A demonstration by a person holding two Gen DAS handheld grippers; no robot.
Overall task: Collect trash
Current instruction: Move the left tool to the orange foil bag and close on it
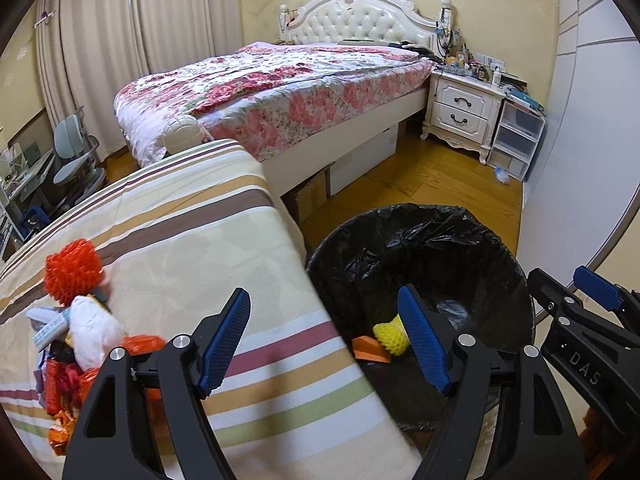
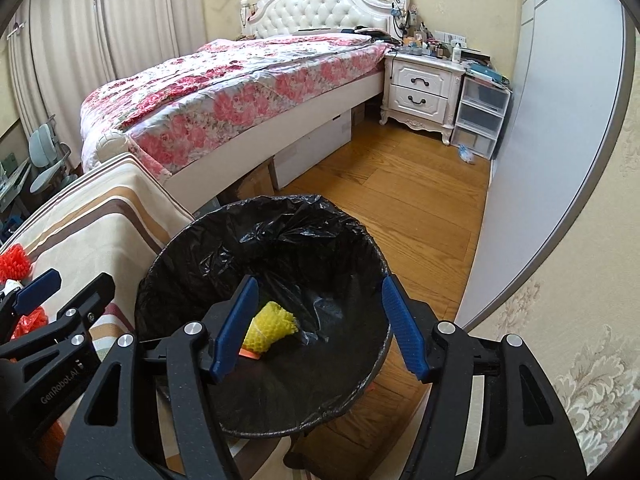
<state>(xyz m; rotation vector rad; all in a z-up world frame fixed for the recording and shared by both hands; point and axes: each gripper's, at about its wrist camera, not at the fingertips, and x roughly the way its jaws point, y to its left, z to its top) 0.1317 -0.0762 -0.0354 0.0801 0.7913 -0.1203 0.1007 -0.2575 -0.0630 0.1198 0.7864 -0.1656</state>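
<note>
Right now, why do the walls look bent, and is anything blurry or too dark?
Both wrist views are fisheye, so the wardrobe door bows and the corners go black; left wrist view: sharp, soft daylight; right wrist view: the black bin liner hides detail.

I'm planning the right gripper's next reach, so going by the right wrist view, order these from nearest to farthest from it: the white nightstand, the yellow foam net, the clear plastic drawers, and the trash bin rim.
1. Yellow foam net: inside the bin, just beyond the right gripper.
2. Trash bin rim: far edge, straight ahead.
3. White nightstand and clear plastic drawers: side by side at the far wall, too close to call.
</note>
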